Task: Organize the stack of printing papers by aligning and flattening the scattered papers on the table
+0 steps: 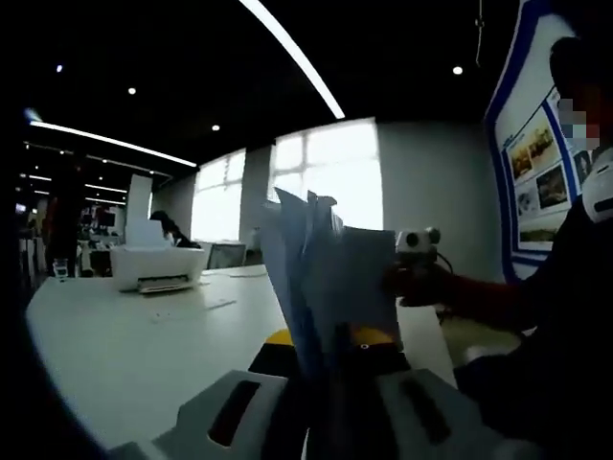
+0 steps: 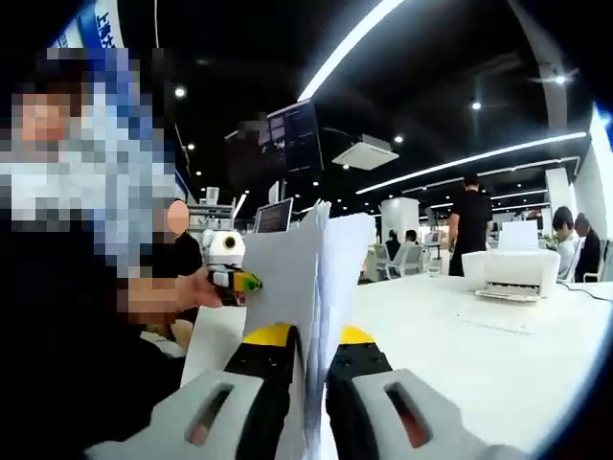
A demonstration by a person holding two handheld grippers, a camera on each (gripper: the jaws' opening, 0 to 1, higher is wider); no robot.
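White papers point(image 2: 306, 278) stand upright, pinched by the left gripper point(image 1: 330, 359) and right gripper point(image 2: 308, 359). They look thin, floppy and slippery. Better held near the lower edge.

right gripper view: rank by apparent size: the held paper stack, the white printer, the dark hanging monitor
1. Upright stack of white printing papers, clamped between the right gripper jaws; largest, though it sits nearest the camera.
2. Boxy white printer on the white table.
3. Dark hanging monitor; looks close to the printer, so that order is unsure.
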